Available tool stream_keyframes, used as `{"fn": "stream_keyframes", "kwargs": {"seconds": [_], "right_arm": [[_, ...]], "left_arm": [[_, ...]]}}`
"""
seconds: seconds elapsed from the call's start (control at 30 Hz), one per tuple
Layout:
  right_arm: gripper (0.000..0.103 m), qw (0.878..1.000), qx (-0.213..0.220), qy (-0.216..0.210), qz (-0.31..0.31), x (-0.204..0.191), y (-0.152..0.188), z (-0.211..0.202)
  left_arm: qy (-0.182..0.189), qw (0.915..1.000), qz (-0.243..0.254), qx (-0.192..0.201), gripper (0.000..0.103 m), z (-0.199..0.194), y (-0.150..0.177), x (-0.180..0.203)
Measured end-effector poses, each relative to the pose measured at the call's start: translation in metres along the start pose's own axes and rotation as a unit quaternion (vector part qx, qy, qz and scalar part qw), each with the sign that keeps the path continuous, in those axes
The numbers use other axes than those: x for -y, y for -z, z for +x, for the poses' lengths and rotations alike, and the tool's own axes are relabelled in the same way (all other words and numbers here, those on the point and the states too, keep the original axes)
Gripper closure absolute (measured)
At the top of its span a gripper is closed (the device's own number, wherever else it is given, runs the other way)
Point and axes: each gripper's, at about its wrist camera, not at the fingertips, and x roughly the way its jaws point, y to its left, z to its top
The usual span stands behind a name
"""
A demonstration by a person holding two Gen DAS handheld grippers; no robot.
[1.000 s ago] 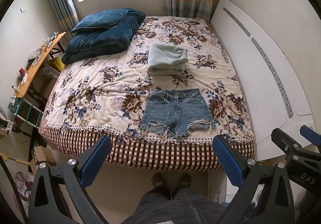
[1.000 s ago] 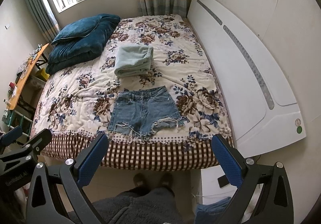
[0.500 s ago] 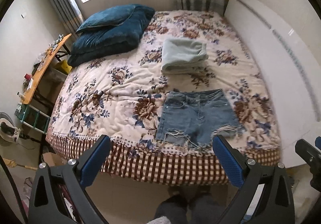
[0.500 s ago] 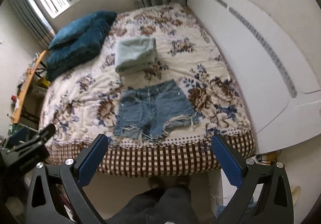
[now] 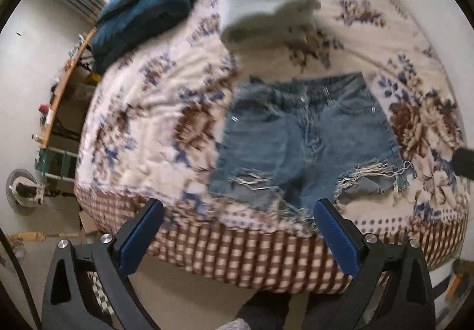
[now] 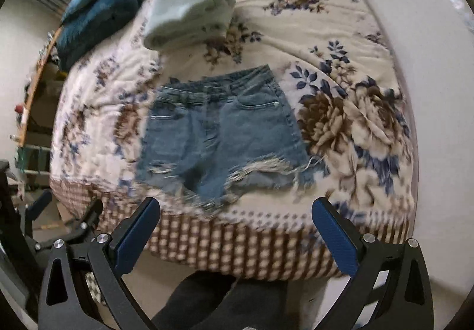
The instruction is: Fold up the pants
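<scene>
A pair of blue denim shorts with frayed hems lies flat on the floral bed cover, waistband away from me, hems near the bed's front edge. It also shows in the right wrist view. My left gripper is open and empty, held over the bed's front edge just short of the left hem. My right gripper is open and empty, just short of the shorts' hems. The left gripper's body shows at the lower left of the right wrist view.
A folded pale green garment lies beyond the shorts, also in the right wrist view. Dark blue pillows sit at the far left. A white headboard runs along the right. A wooden shelf stands left of the bed.
Both grippers have moved forward and down towards the bed, so the shorts look much larger and nearer. Both stay open. The shorts have not moved.
</scene>
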Motion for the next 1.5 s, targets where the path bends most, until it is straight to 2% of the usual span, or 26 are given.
{"fn": "stream_keyframes", "kwargs": {"seconds": [0.13,0.27,0.43,0.53,0.67,0.73,0.8,0.93,1.03,1.13,1.17,1.2,1.23,1.27,1.3,1.33,1.37,1.4,1.43,1.47,1.5], "right_arm": [[0.0,0.999,-0.045,-0.02,-0.012,0.042,-0.046,0.066],[0.0,0.993,-0.09,-0.073,0.0,0.088,-0.087,0.136],[0.0,0.984,-0.128,-0.12,-0.001,0.122,-0.128,0.201],[0.0,0.978,-0.148,-0.148,-0.018,0.136,-0.149,0.229],[0.0,0.965,-0.187,-0.176,-0.054,0.143,-0.171,0.259],[0.0,0.96,-0.207,-0.175,-0.073,0.145,-0.181,0.275],[0.0,0.955,-0.225,-0.173,-0.085,0.146,-0.187,0.288],[0.0,0.95,-0.249,-0.163,-0.092,0.15,-0.199,0.312],[0.0,0.947,-0.259,-0.166,-0.096,0.147,-0.206,0.324],[0.0,0.943,-0.265,-0.176,-0.099,0.137,-0.213,0.337],[0.0,0.942,-0.265,-0.179,-0.1,0.133,-0.216,0.341],[0.0,0.942,-0.264,-0.183,-0.101,0.127,-0.22,0.345],[0.0,0.941,-0.261,-0.189,-0.1,0.124,-0.223,0.348],[0.003,0.942,-0.256,-0.195,-0.098,0.122,-0.226,0.351],[0.006,0.942,-0.249,-0.205,-0.094,0.118,-0.23,0.353],[0.014,0.943,-0.239,-0.213,-0.091,0.115,-0.233,0.354],[0.019,0.944,-0.232,-0.219,-0.089,0.113,-0.235,0.355],[0.023,0.944,-0.226,-0.222,-0.09,0.111,-0.237,0.355],[0.035,0.945,-0.219,-0.225,-0.09,0.108,-0.238,0.355],[0.053,0.946,-0.212,-0.228,-0.088,0.105,-0.239,0.355],[0.062,0.946,-0.207,-0.234,-0.082,0.103,-0.239,0.354]], "left_arm": [[-0.004,0.9997,-0.006,-0.023,0.0,0.06,-0.02,0.057],[0.015,0.9987,0.001,-0.048,0.002,0.109,-0.028,0.114],[0.052,0.9966,0.025,-0.059,0.004,0.131,-0.026,0.182],[0.073,0.9953,0.049,-0.039,0.004,0.133,-0.017,0.229],[0.045,0.9941,0.098,0.009,0.005,0.135,-0.002,0.288],[-0.011,0.9897,0.132,0.053,0.007,0.133,0.01,0.315],[-0.022,0.9897,0.135,0.042,0.007,0.139,0.022,0.329],[-0.014,0.9929,0.118,-0.004,0.007,0.15,0.036,0.346],[-0.032,0.992,0.122,0.001,0.006,0.161,0.031,0.355],[-0.031,0.9915,0.126,0.006,0.007,0.17,0.022,0.36],[-0.025,0.9914,0.128,0.009,0.013,0.172,0.019,0.36],[-0.006,0.9919,0.126,0.013,0.03,0.172,0.016,0.356],[0.009,0.992,0.125,0.015,0.041,0.17,0.015,0.358],[0.023,0.9909,0.131,0.02,0.06,0.168,0.015,0.355],[0.027,0.9896,0.14,0.02,0.072,0.167,0.015,0.352],[0.045,0.9889,0.141,0.016,0.077,0.165,0.013,0.345],[0.063,0.989,0.133,0.014,0.088,0.163,0.01,0.335],[0.076,0.9889,0.127,0.011,0.094,0.163,0.007,0.328],[0.087,0.989,0.119,0.004,0.095,0.163,0.003,0.317],[0.088,0.9896,0.114,0.004,0.096,0.163,-0.001,0.307],[0.084,0.9911,0.103,0.009,0.097,0.162,-0.005,0.295]]}}
